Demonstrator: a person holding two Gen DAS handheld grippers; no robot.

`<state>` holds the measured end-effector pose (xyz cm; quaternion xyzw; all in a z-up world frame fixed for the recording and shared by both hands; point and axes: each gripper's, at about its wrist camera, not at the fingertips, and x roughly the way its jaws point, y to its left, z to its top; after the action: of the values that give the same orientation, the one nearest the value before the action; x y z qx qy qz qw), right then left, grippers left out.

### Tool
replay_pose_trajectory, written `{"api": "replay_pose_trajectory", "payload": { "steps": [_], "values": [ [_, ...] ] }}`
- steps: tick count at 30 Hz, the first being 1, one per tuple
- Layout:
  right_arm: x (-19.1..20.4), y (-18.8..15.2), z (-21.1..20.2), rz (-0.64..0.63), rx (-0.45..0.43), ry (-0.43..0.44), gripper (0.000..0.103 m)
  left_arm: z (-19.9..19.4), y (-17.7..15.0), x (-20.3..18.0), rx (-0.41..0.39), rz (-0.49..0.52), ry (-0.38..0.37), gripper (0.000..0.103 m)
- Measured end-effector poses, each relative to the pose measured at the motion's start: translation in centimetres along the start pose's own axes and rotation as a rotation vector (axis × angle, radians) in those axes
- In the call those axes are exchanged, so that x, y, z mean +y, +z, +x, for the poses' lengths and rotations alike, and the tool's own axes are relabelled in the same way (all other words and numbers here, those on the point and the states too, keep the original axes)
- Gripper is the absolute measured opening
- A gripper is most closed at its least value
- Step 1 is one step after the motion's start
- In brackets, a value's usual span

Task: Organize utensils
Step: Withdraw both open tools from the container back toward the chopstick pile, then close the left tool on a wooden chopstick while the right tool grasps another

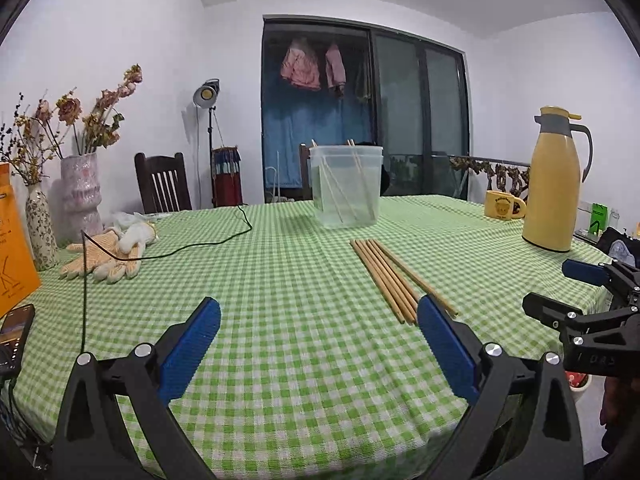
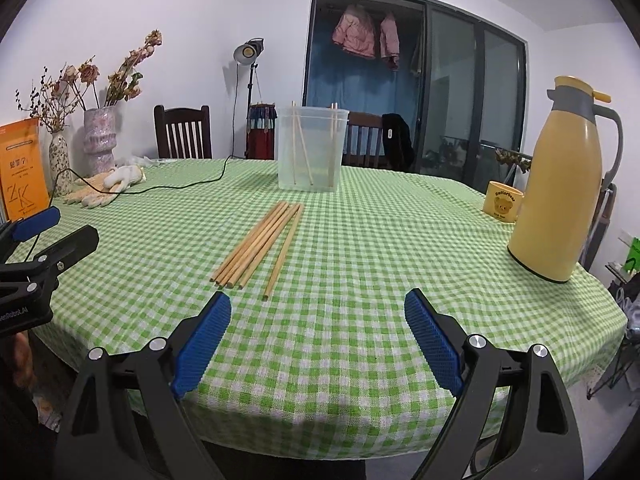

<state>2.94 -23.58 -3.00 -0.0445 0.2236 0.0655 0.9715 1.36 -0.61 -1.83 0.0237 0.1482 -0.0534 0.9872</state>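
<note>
Lying loose on green-checked tablecloth (image 2: pixel 360 240): bundle of pale wooden chopsticks (image 2: pixel 256 246), long axis toward clear plastic container (image 2: pixel 312 148) beyond. Right gripper (image 2: pixel 318 320) nearer, near ends just ahead-left; left gripper (image 1: pixel 318 326) further left. Both spread wide, empty.

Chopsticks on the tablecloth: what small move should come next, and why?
Probably ease the right gripper forward and down over the near end of the lone chopstick. Both grippers are open and empty, the chopsticks lie loose on the cloth, and the clear container already holds a few.
</note>
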Motion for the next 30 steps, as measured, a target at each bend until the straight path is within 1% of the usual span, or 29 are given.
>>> {"api": "replay_pose_trajectory", "payload": {
  "steps": [2, 4, 6, 7, 9, 11, 12, 13, 14, 15, 16, 17, 19, 20, 21, 23, 26, 28, 30],
  "values": [
    [0.0, 0.1, 0.3, -0.012, 0.008, 0.010, 0.085, 0.4, 0.0, 0.1, 0.015, 0.000, -0.005, 0.095],
    [0.2, 0.2, 0.8, -0.018, 0.022, 0.022, 0.078, 0.9, 0.1, 0.0, 0.032, 0.001, -0.019, 0.095],
    [0.2, 0.4, 1.6, -0.012, 0.051, 0.038, 0.064, 1.6, 0.4, 0.2, 0.053, -0.020, -0.049, 0.095],
    [0.3, 0.6, 2.3, -0.003, 0.071, 0.054, 0.061, 1.9, 0.7, 0.3, 0.058, -0.026, -0.058, 0.095],
    [0.6, 0.9, 3.4, -0.003, 0.096, 0.069, 0.050, 2.7, 1.0, 0.4, 0.068, -0.034, -0.099, 0.095],
    [1.1, 1.3, 4.8, -0.001, 0.128, 0.092, 0.043, 3.8, 1.5, 0.2, 0.086, -0.025, -0.111, 0.095],
    [1.2, 1.5, 5.2, -0.001, 0.138, 0.097, 0.040, 4.2, 1.6, 0.1, 0.100, -0.020, -0.119, 0.091],
    [1.5, 1.7, 6.0, -0.002, 0.156, 0.106, 0.038, 4.8, 1.8, 0.0, 0.119, -0.017, -0.131, 0.085],
    [1.7, 1.8, 6.5, -0.002, 0.168, 0.113, 0.037, 5.3, 1.9, 0.0, 0.137, -0.019, -0.139, 0.081],
    [1.7, 1.9, 6.8, -0.001, 0.175, 0.116, 0.034, 6.1, 2.0, -0.2, 0.168, -0.019, -0.160, 0.072],
    [1.9, 1.9, 7.2, -0.002, 0.184, 0.122, 0.032, 6.5, 2.1, -0.3, 0.184, -0.018, -0.174, 0.065],
    [2.1, 1.9, 7.7, -0.009, 0.197, 0.127, 0.030, 7.2, 2.1, -0.6, 0.215, -0.008, -0.193, 0.062],
    [2.4, 1.7, 8.2, -0.026, 0.209, 0.127, 0.027, 8.3, 2.1, -1.0, 0.256, 0.012, -0.208, 0.054],
    [2.5, 1.6, 8.5, -0.035, 0.215, 0.125, 0.026, 9.2, 2.0, -1.4, 0.288, 0.024, -0.211, 0.052],
    [2.5, 1.6, 8.7, -0.036, 0.221, 0.127, 0.025, 10.0, 2.0, -1.7, 0.322, 0.034, -0.218, 0.047],
    [2.3, 1.3, 9.1, -0.029, 0.240, 0.131, 0.021, 11.3, 1.9, -2.2, 0.377, 0.037, -0.231, 0.043],
    [1.9, 1.2, 9.2, -0.006, 0.241, 0.136, 0.019, 13.5, 1.8, -2.8, 0.461, 0.023, -0.241, 0.041],
    [1.7, 1.1, 9.2, 0.005, 0.242, 0.144, 0.019, 14.4, 1.8, -2.9, 0.489, -0.011, -0.269, 0.041],
    [1.6, 1.1, 9.1, 0.006, 0.239, 0.149, 0.019, 15.1, 1.7, -3.0, 0.509, -0.026, -0.278, 0.041]
  ]
}}
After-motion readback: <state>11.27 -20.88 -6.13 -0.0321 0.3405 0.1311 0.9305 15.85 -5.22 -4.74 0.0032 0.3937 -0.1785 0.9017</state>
